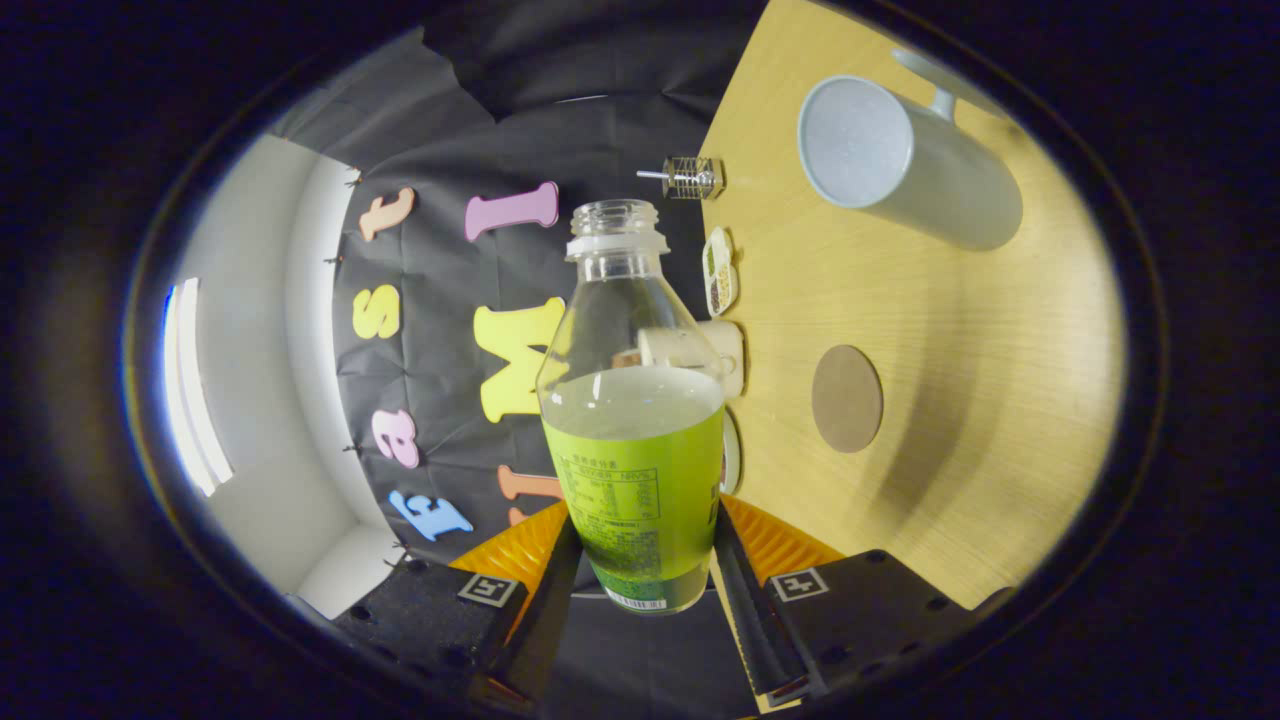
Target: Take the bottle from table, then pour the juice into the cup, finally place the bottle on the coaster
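Item: uncapped bottle [632,440], half-full, clamped between gripper [640,560] fingers at frame centre; cup [905,165] upper right; risk: overshooting tilt spills juice on tabletop [960,420].

the clear plastic bottle [633,420] has no cap, is about half full of green juice, and sits clamped between the fingers of the gripper [640,570]. beyond it on the wooden table, the pale grey cup [905,165] stands empty, with the round brown coaster [846,398] bare nearby, apart from it.
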A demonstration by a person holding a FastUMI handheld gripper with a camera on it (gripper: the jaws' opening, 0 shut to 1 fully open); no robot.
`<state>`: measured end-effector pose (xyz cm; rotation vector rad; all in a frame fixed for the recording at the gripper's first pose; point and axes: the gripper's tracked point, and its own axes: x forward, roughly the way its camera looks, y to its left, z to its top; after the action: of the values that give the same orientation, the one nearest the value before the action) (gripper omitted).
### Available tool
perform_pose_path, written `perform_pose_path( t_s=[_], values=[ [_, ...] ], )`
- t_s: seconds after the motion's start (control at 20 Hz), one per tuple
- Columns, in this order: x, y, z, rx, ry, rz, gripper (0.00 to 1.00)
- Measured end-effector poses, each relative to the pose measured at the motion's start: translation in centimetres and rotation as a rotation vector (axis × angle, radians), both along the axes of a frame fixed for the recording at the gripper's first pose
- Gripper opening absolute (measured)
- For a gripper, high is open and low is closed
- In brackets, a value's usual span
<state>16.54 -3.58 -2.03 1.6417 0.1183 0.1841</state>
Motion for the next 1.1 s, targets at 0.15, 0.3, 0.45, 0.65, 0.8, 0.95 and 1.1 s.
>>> perform_pose_path(
  t_s=[0.15,0.3,0.45,0.65,0.8,0.95,1.1],
  values=[
    [0.2,-0.4,0.3,0.033,-0.009,-0.002,0.76],
    [0.0,-0.5,0.7,0.073,-0.018,-0.004,0.76],
    [0.1,-0.7,1.4,0.129,-0.035,-0.001,0.76],
    [0.8,-1.2,1.8,0.180,-0.049,-0.011,0.77],
    [0.8,-1.4,2.1,0.204,-0.059,-0.015,0.77],
    [1.2,-1.8,2.1,0.232,-0.069,-0.019,0.77],
    [1.4,-2.0,2.3,0.249,-0.077,-0.019,0.76]
  ],
)
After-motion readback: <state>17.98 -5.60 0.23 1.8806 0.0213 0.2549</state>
